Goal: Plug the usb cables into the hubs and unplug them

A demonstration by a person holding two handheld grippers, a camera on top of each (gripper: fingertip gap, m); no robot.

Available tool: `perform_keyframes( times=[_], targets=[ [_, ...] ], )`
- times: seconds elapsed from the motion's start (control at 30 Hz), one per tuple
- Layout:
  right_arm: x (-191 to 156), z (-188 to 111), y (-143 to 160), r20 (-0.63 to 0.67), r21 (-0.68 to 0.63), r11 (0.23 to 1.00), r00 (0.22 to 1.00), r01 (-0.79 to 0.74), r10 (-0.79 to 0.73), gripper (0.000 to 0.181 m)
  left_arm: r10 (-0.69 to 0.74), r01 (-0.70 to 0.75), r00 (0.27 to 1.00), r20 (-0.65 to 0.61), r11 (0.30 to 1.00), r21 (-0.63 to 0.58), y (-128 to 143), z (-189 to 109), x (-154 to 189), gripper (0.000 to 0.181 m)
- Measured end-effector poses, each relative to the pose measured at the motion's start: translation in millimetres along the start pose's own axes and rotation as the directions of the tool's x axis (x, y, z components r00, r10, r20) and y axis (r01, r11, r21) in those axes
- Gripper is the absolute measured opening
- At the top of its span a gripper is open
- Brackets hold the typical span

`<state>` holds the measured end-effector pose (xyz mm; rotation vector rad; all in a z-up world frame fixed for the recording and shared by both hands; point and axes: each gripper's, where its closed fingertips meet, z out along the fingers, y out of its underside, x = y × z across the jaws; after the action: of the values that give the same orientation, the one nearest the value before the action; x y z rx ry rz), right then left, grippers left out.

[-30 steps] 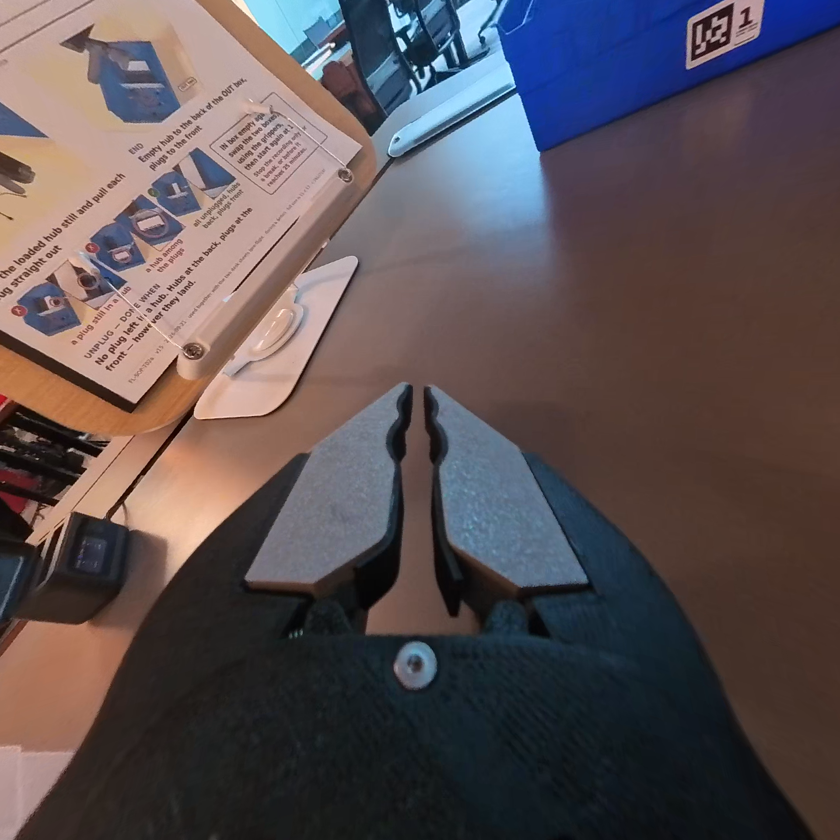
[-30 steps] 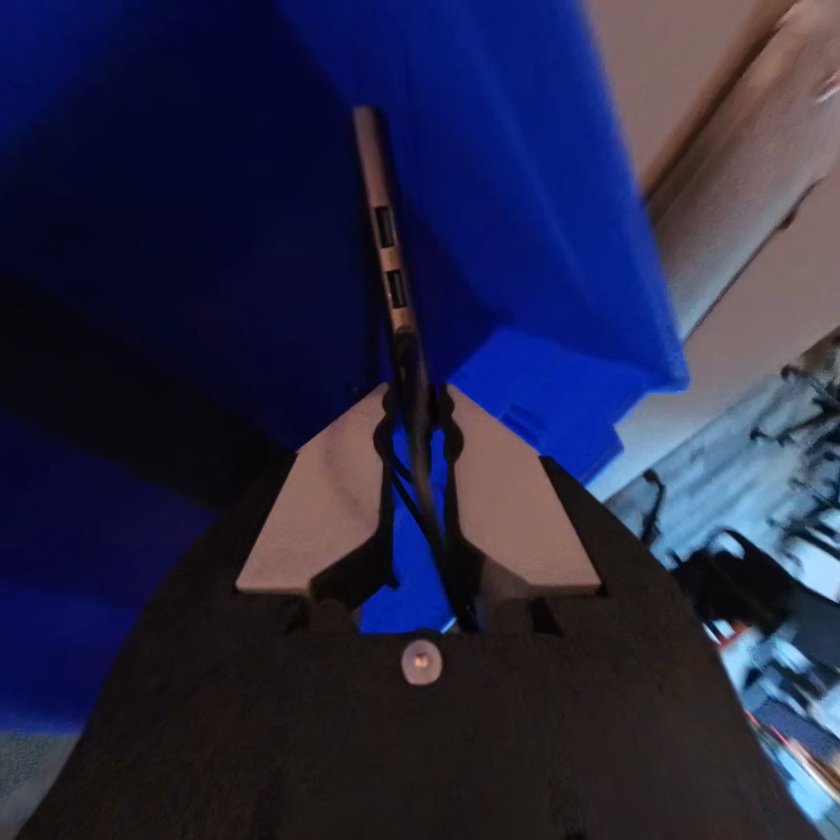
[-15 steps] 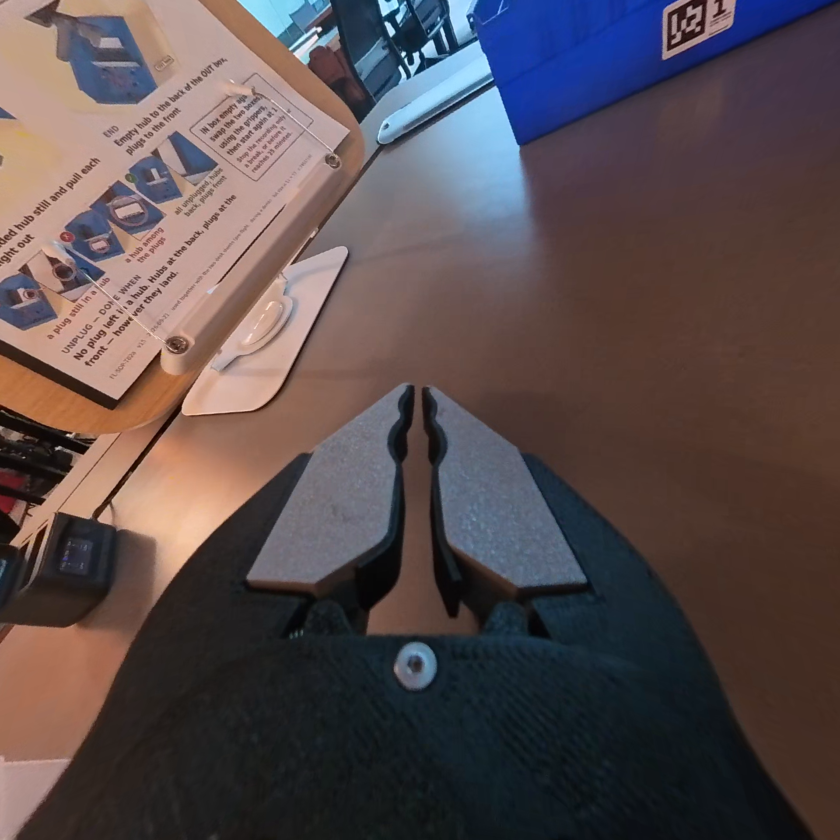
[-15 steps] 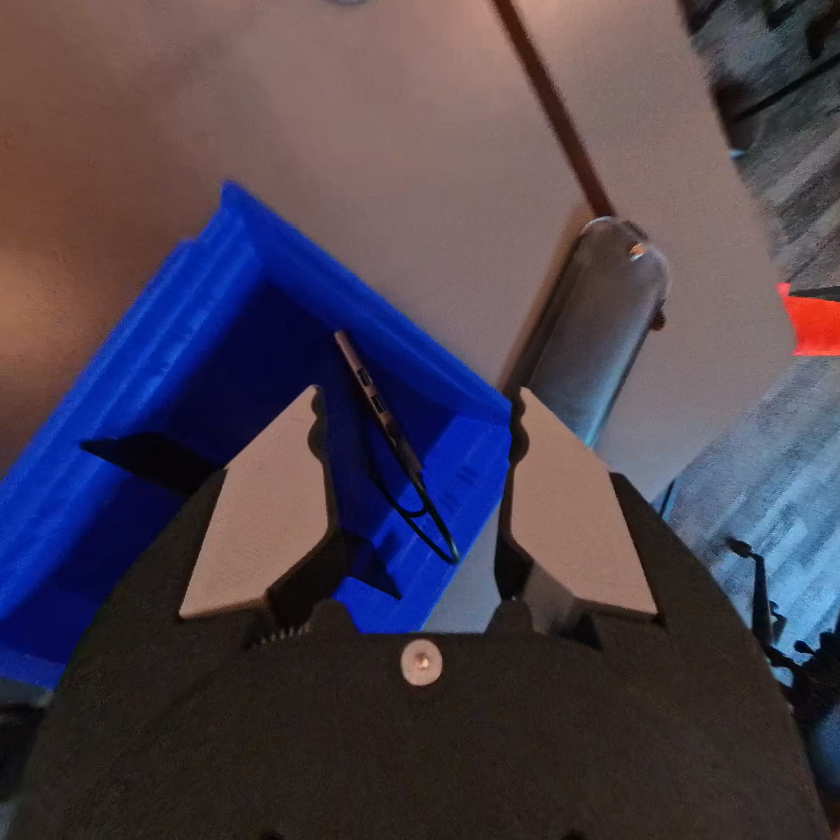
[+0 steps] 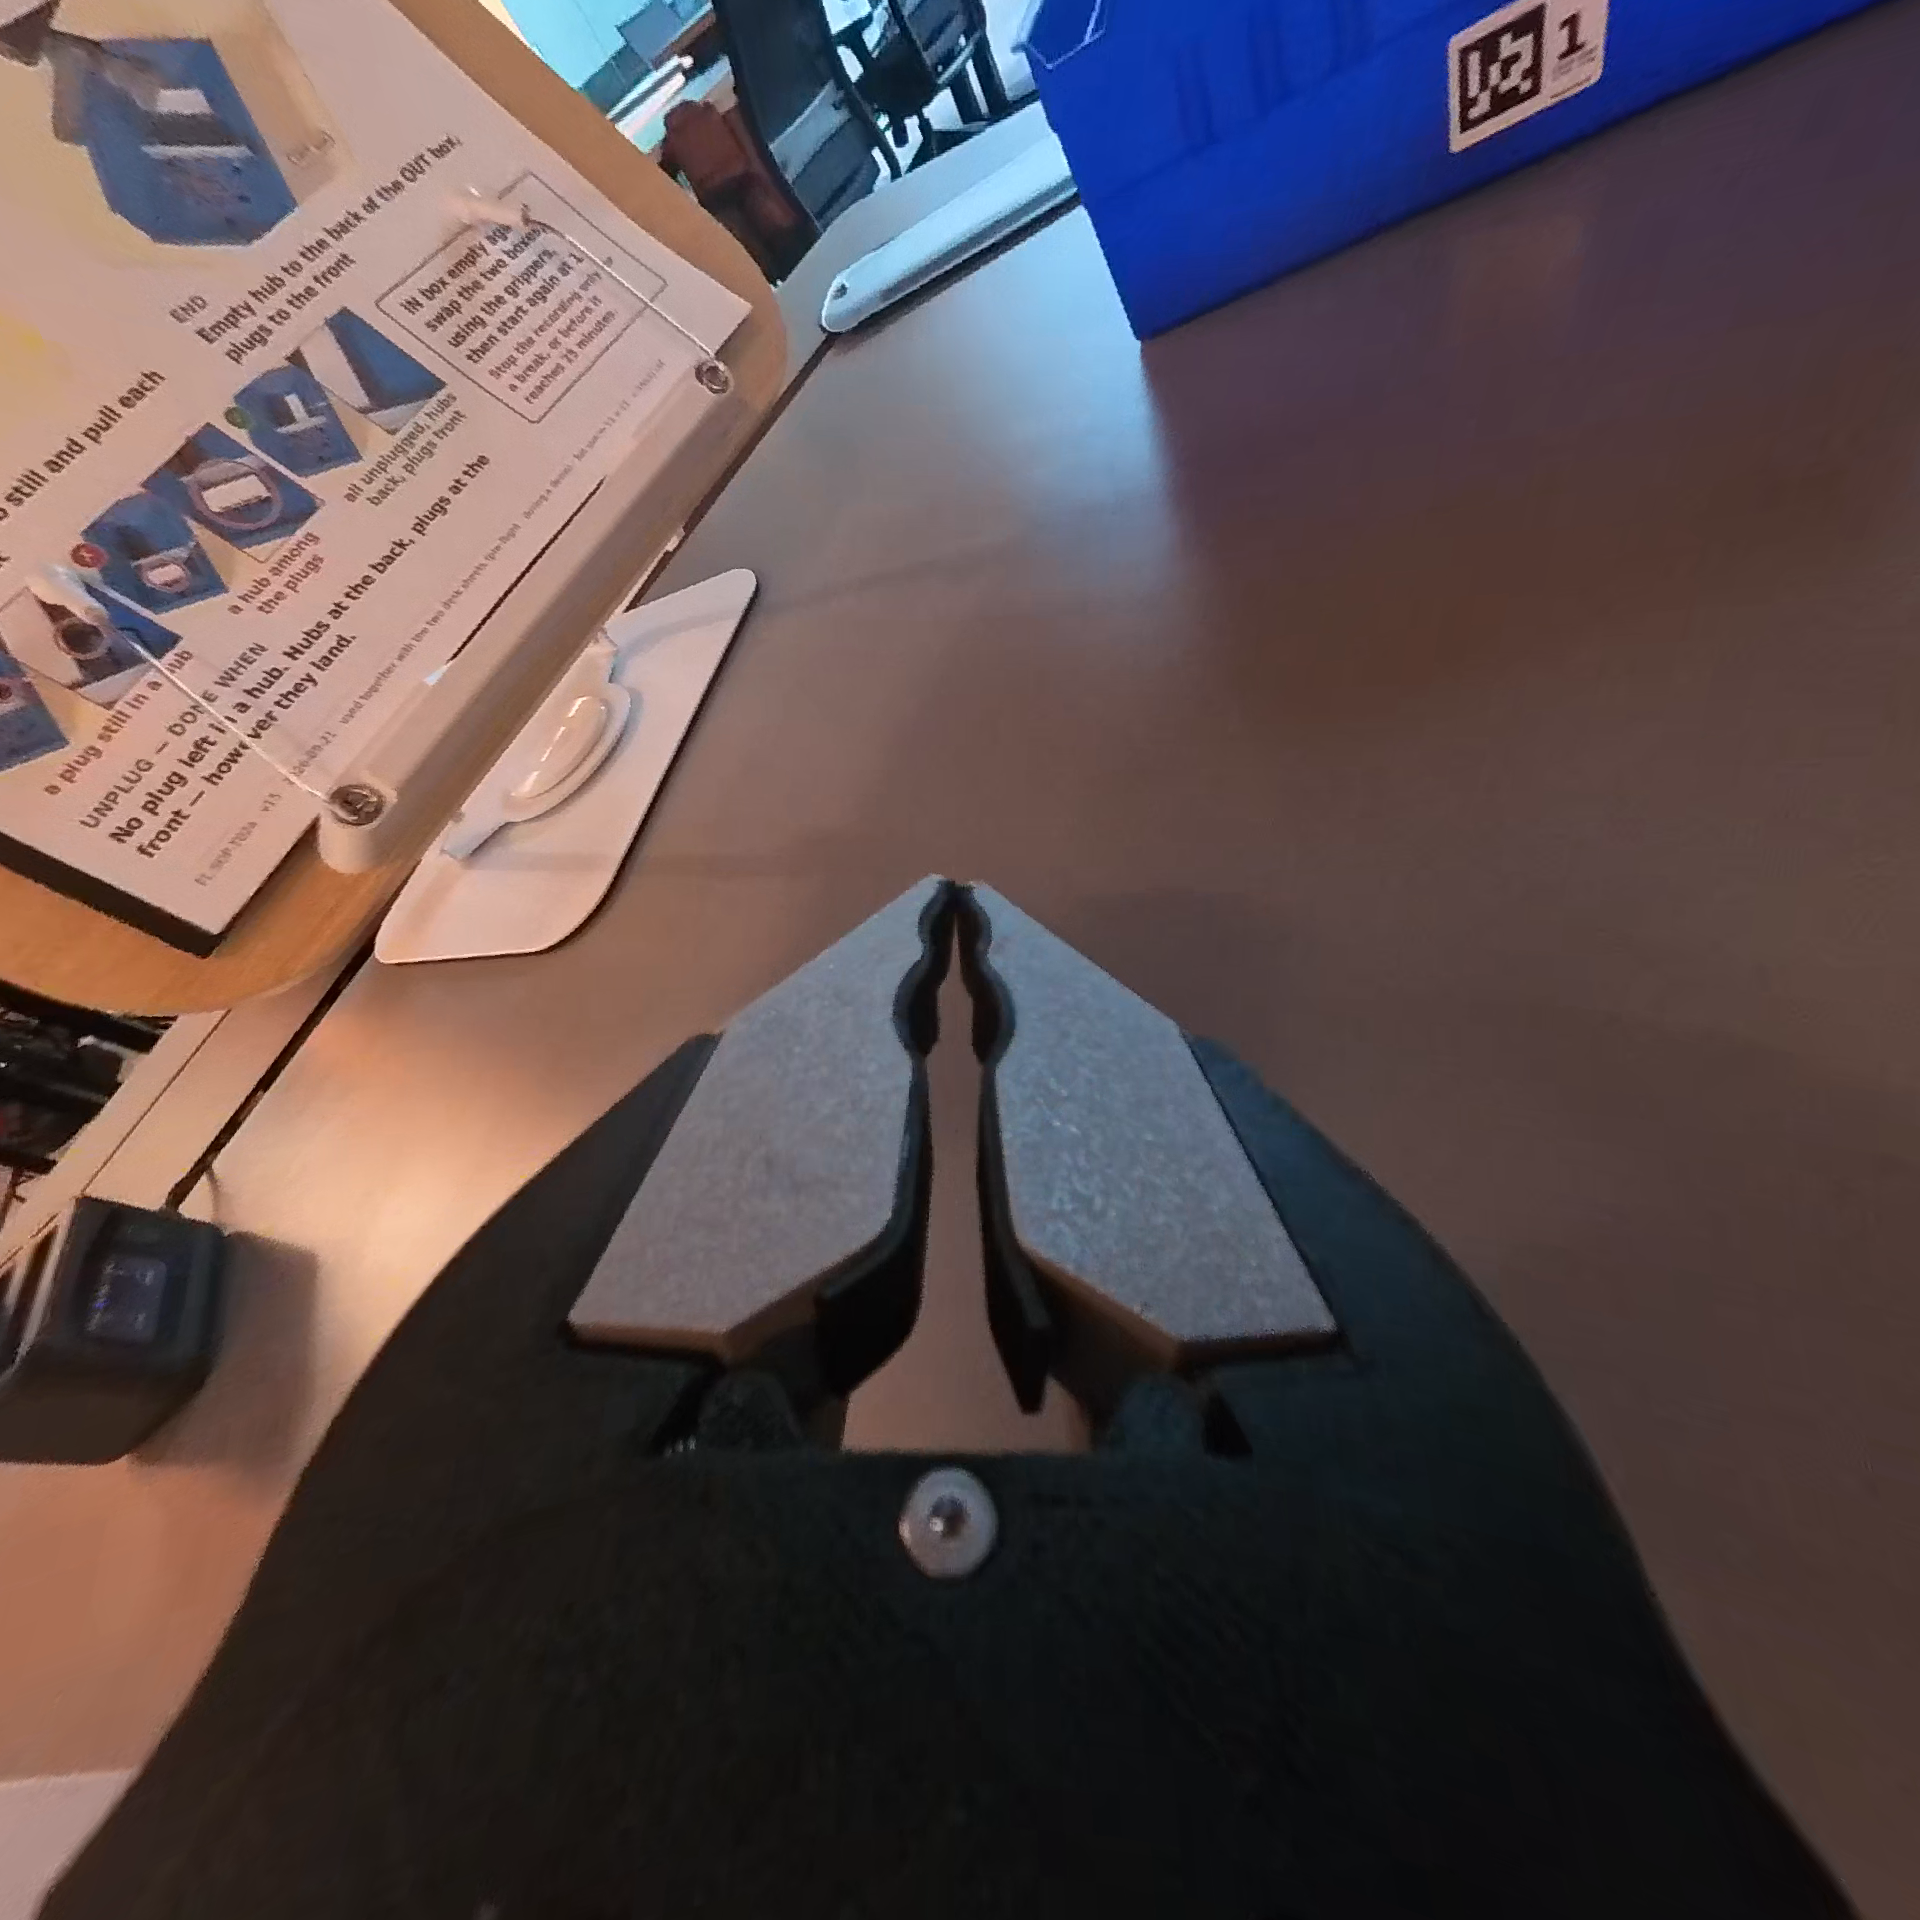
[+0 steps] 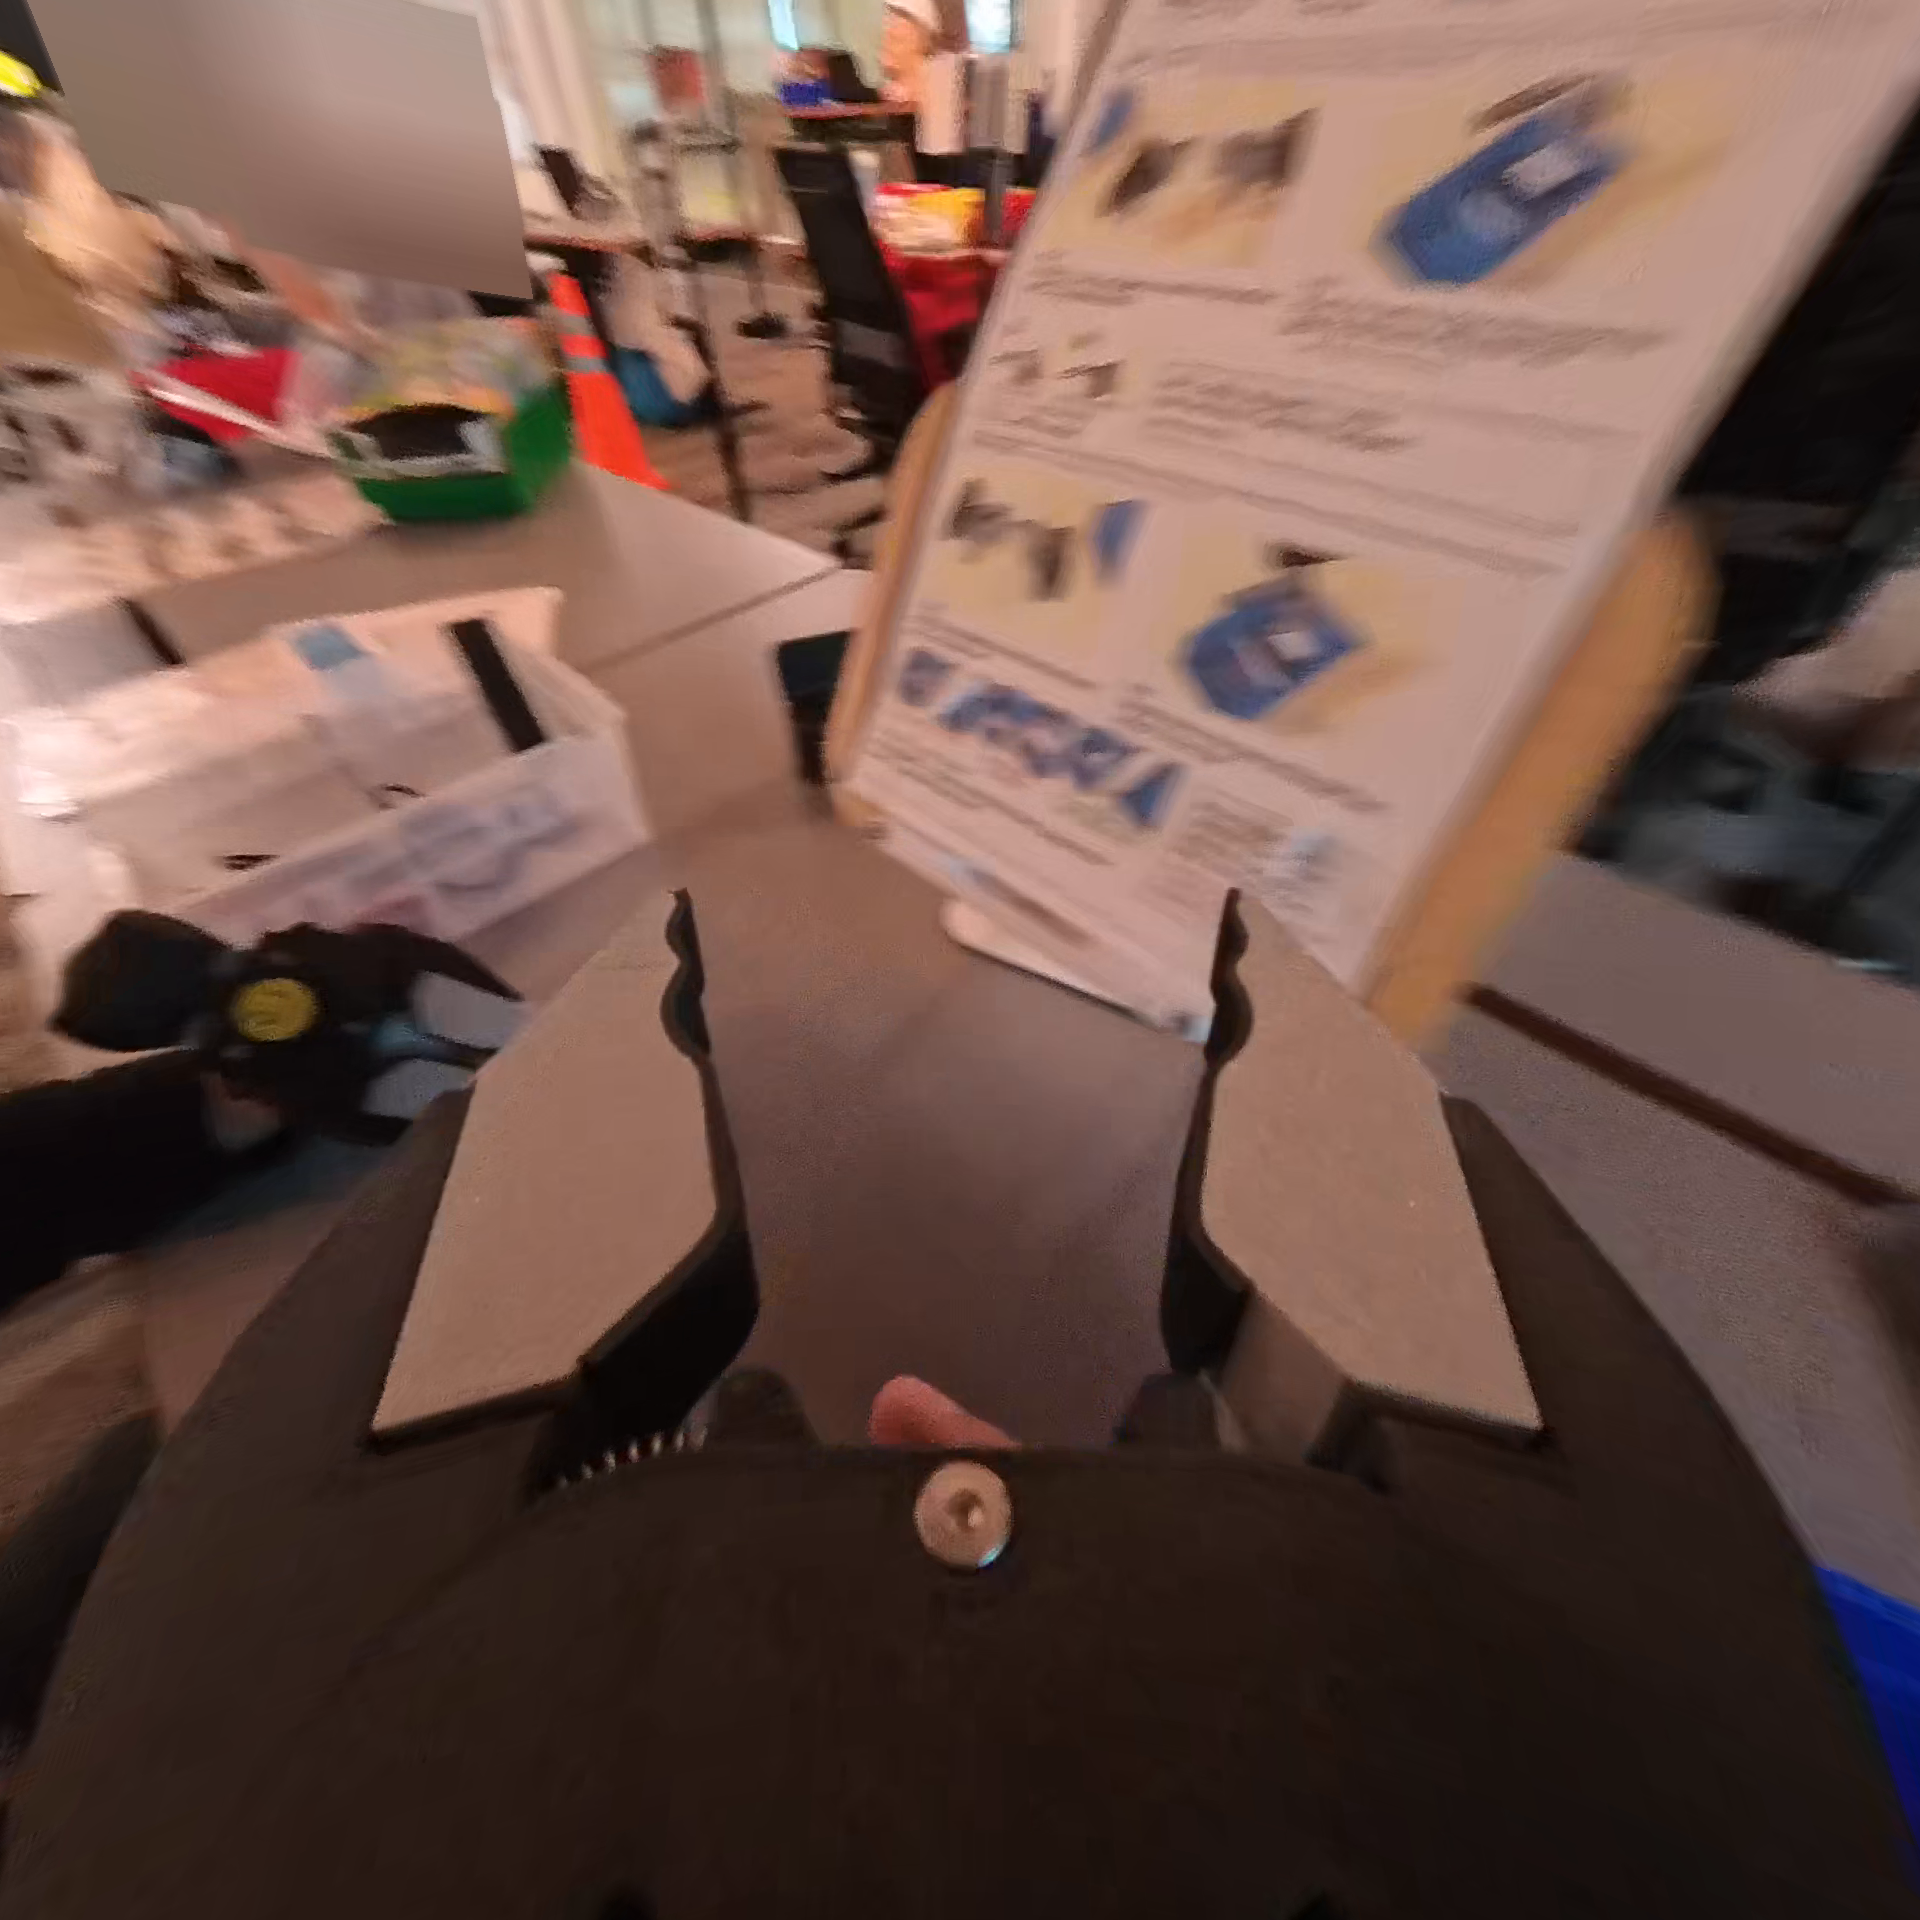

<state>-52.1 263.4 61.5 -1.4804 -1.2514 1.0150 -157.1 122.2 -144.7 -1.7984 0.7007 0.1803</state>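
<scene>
My left gripper (image 5: pixel 953 886) is shut and empty, low over the brown table (image 5: pixel 1351 727). A blue bin (image 5: pixel 1299 156) with a square marker label stands at the far right of the left wrist view. My right gripper (image 6: pixel 954 920) is open wide and empty, above the table. The left gripper also shows in the right wrist view (image 6: pixel 260 1008), at the left. No hub or USB cable shows in either view now. A corner of a blue bin (image 6: pixel 1870 1631) shows at the right edge of the right wrist view.
A printed instruction sheet on a wooden board (image 5: pixel 312 468) stands on a white stand (image 5: pixel 561 790) at the table's left; it also fills the right wrist view's upper right (image 6: pixel 1299 468). A small black device (image 5: pixel 114 1320) sits at the left edge. Clear plastic boxes (image 6: pixel 343 758) lie beyond. About 25 cm separates my left fingertips from my right. The small black device (image 5: pixel 114 1320) lies around 30 cm away from my left fingertips.
My right gripper let go of the hub in the blue bin, opened wide, and swung away toward the instruction board. My left gripper's fingertips closed from a narrow gap to touching.
</scene>
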Motion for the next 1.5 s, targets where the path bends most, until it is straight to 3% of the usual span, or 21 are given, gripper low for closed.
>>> perform_keyframes(
  times=[0.13, 0.2, 0.3, 0.4, 0.57, 0.73, 0.83, 0.87, 0.93, 0.97, 1.1, 1.27, 1.33, 1.37, 1.43, 1.5],
  targets=[
    [-66, 85, 73, 0.162, -0.054, 0.998, 0.986, -0.040, 0.049, 0.093, -0.045, 0.045, 0.999, 0.006, 0.999, -0.005, 3, -3, -5, 0.000],
    [-77, 121, 111, 0.182, -0.077, 0.996, 0.982, -0.033, 0.047, 0.087, -0.055, 0.055, 0.998, 0.011, 0.998, -0.004, 4, -4, -6, 0.000],
    [-76, 155, 145, 0.182, -0.072, 0.995, 0.980, -0.072, 0.084, 0.077, -0.067, 0.067, 0.998, 0.006, 0.998, 0.000, 4, -5, -6, 0.000],
    [-87, 164, 160, 0.264, -0.119, 0.990, 0.958, -0.080, 0.109, 0.083, -0.077, 0.078, 0.996, 0.033, 0.997, -0.022, 7, -5, -12, 0.005],
    [-83, 168, 165, 0.199, -0.116, 0.993, 0.980, -0.007, 0.030, 0.070, -0.157, 0.191, 0.951, 0.266, 0.976, -0.107, 12, -20, -42, 0.029],
    [-98, 167, 165, 0.268, -0.119, 0.993, 0.962, -0.029, 0.060, 0.068, -0.065, 0.102, 0.954, 0.293, 0.988, -0.114, -39, -87, -67, 0.033],
    [-109, 166, 163, 0.311, -0.113, 0.993, 0.947, -0.043, 0.076, 0.066, 0.134, -0.048, 0.958, 0.255, 0.947, -0.318, -31, -139, -116, 0.034],
    [-111, 166, 163, 0.319, -0.111, 0.993, 0.945, -0.038, 0.072, 0.065, 0.177, -0.072, 0.960, 0.216, 0.904, -0.422, -14, -154, -136, 0.037],
    [-116, 166, 163, 0.334, -0.113, 0.993, 0.940, -0.027, 0.064, 0.065, 0.172, -0.096, 0.983, 0.069, 0.792, -0.603, 33, -180, -161, 0.066],
    [-118, 166, 164, 0.341, -0.115, 0.993, 0.938, -0.022, 0.060, 0.064, 0.172, -0.108, 0.985, 0.025, 0.722, -0.683, 60, -191, -176, 0.071],
    [-120, 167, 164, 0.349, -0.119, 0.993, 0.935, -0.015, 0.056, 0.063, 0.212, -0.195, 0.972, -0.103, 0.477, -0.857, 150, -214, -221, 0.058],
    [-116, 165, 162, 0.362, -0.116, 0.991, 0.926, -0.068, 0.106, 0.063, 0.203, -0.319, 0.942, -0.269, 0.279, -0.906, 214, -203, -228, 0.064],
    [-115, 165, 161, 0.370, -0.115, 0.989, 0.920, -0.095, 0.131, 0.062, 0.249, -0.409, 0.894, -0.374, 0.107, -0.906, 238, -212, -236, 0.065],
    [-114, 165, 160, 0.374, -0.114, 0.988, 0.917, -0.106, 0.141, 0.061, 0.262, -0.439, 0.875, -0.406, 0.077, -0.895, 245, -214, -240, 0.057],
    [-113, 164, 159, 0.379, -0.112, 0.986, 0.912, -0.121, 0.155, 0.060, 0.363, -0.483, 0.806, -0.467, -0.053, -0.874, 252, -220, -258, 0.037],
    [-114, 164, 159, 0.389, -0.113, 0.985, 0.906, -0.131, 0.166, 0.058, 0.469, -0.537, 0.681, -0.563, -0.204, -0.819, 256, -223, -269, 0.033]
  ],
)
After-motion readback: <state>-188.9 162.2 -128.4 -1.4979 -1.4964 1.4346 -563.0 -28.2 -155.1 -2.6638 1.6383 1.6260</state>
